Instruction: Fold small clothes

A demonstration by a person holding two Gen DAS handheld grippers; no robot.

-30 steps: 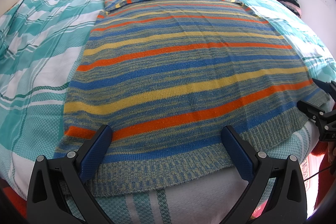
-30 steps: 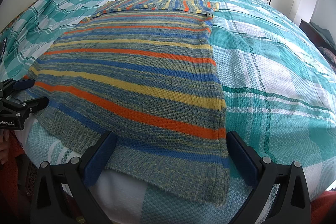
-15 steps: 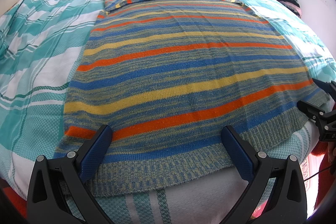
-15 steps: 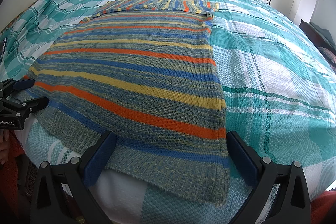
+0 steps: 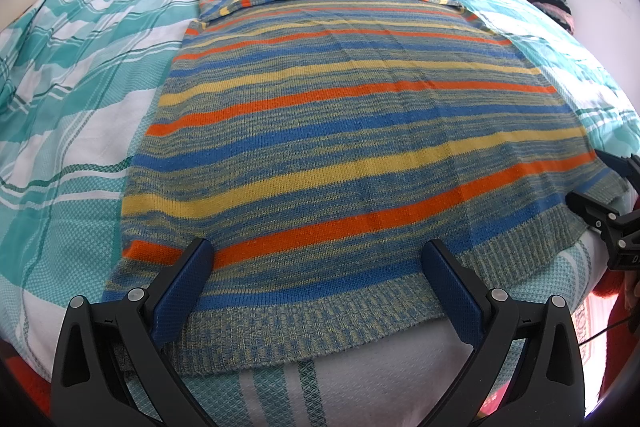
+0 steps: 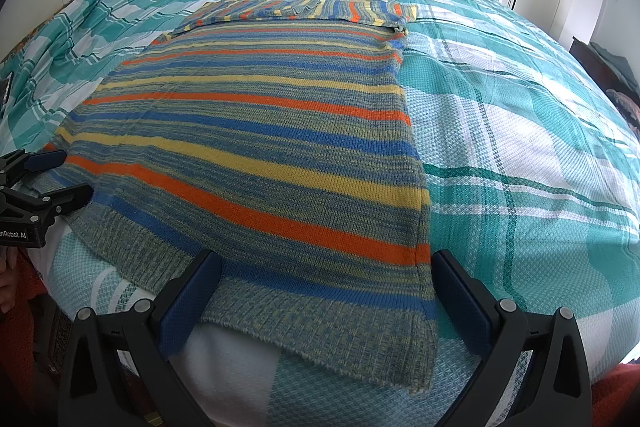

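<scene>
TEXT: "nRobot.AI", first letters cut off by frame edge | LOCATION: printed in white on black body of left gripper (image 6: pixel 60 183), right wrist view | OTHER: single "D" seen on right gripper (image 5: pixel 596 183) body

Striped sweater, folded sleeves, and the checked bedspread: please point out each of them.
striped sweater (image 5: pixel 352 147), left wrist view, on the middle of its body.
folded sleeves (image 6: pixel 320 7), right wrist view, on the band across the far end.
checked bedspread (image 6: pixel 520 155), right wrist view, on bare cloth beside the sweater.
</scene>
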